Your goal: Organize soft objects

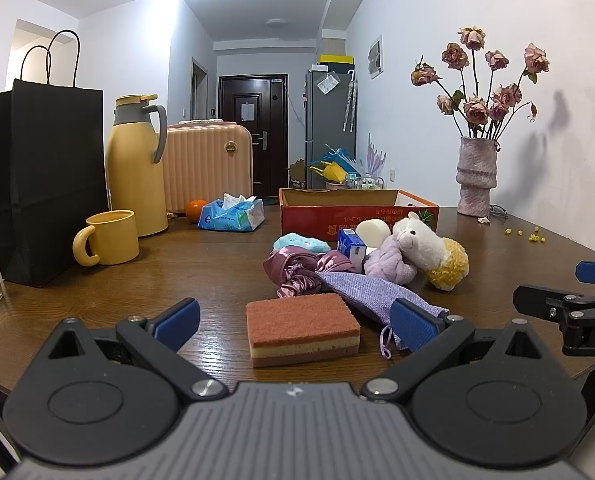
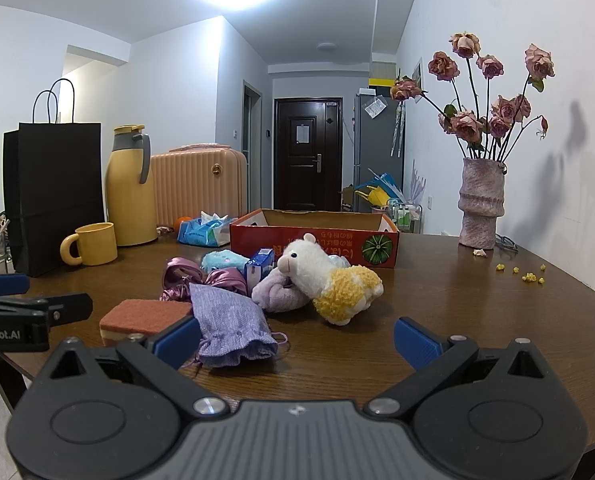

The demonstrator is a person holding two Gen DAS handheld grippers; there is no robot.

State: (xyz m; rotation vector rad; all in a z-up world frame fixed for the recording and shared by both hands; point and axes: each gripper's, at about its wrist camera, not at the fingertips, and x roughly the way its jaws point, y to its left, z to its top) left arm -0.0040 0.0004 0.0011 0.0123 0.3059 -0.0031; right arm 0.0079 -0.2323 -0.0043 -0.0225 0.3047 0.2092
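Rust-brown sponge (image 1: 302,330) lying flat between the spread jaws of the left gripper (image 1: 295,322) (untouched), lilac pouch (image 2: 231,330) beside the right gripper (image 2: 297,344), likewise wide apart, empty, plush alpaca (image 2: 329,280) beyond.

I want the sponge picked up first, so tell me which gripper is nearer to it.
Left. The left gripper is open with the sponge lying straight ahead between its fingers. The right gripper is off to the sponge's right, facing the purple pouch instead.

Both wrist views look low across the table (image 1: 217,256), side by side, sharing the plush toy (image 2: 329,280) pile and box (image 1: 357,212).
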